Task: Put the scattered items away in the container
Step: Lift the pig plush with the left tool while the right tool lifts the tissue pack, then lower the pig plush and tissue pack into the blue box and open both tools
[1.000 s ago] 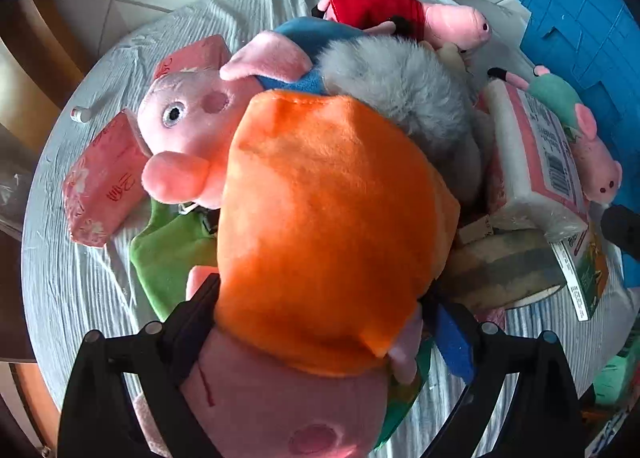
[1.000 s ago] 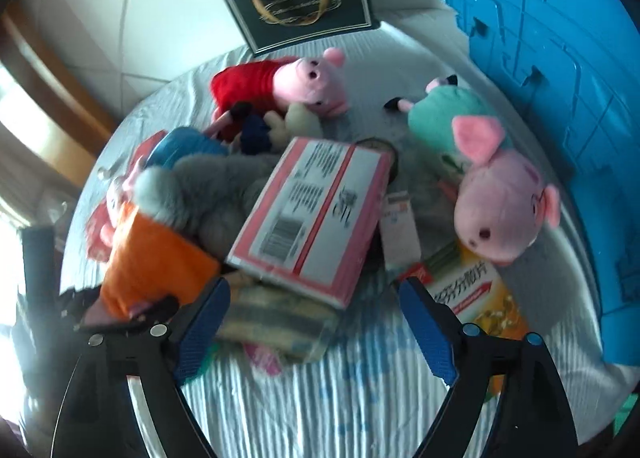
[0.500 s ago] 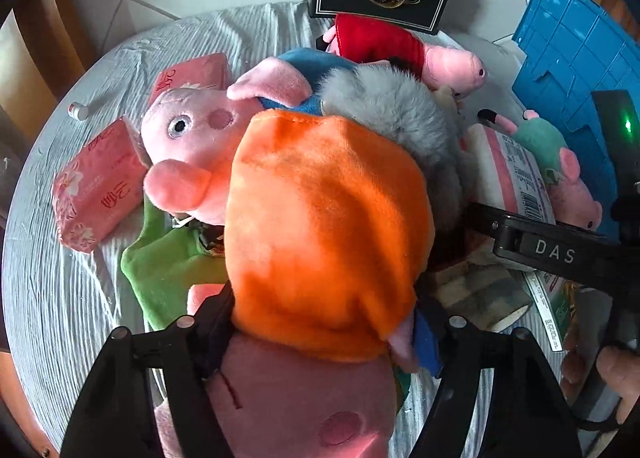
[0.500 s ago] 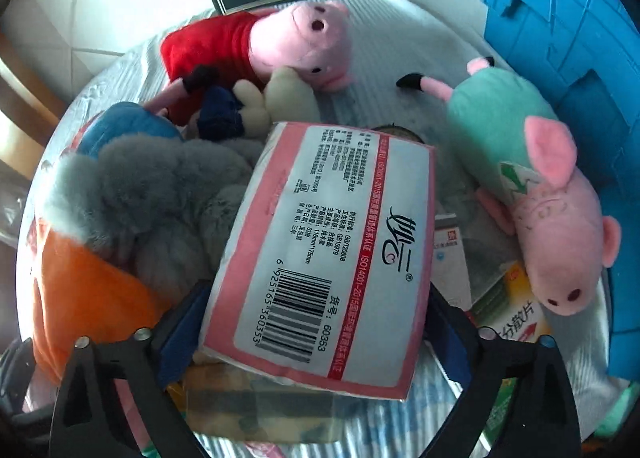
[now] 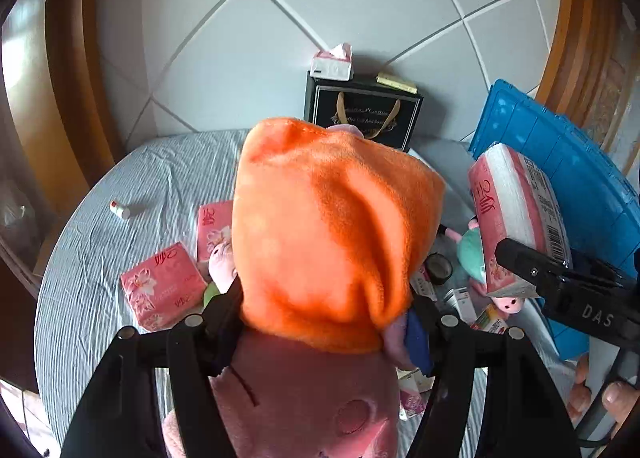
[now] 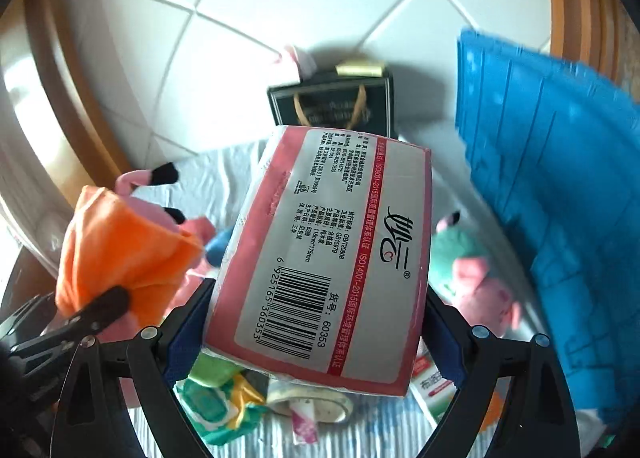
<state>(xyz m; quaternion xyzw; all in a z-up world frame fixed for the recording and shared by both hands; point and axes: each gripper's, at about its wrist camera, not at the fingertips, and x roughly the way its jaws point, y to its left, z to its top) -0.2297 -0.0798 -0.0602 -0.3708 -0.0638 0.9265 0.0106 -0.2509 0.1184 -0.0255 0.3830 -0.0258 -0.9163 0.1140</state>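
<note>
My left gripper is shut on a pink pig plush in an orange dress, lifted clear of the round table; the same plush shows at the left of the right wrist view. My right gripper is shut on a pink-and-white tissue pack, also raised off the table; in the left wrist view that pack hangs in front of the blue crate. The crate stands at the table's right side.
On the striped cloth lie two pink tissue packets, a small tube, a teal-dressed pig plush, a tape roll, green wipes and small boxes. A black gift bag stands at the far edge.
Both grippers have risen from the pile, carrying the orange-dressed plush and the large tissue pack up off the table. The views now tilt toward the tiled floor beyond the table.
</note>
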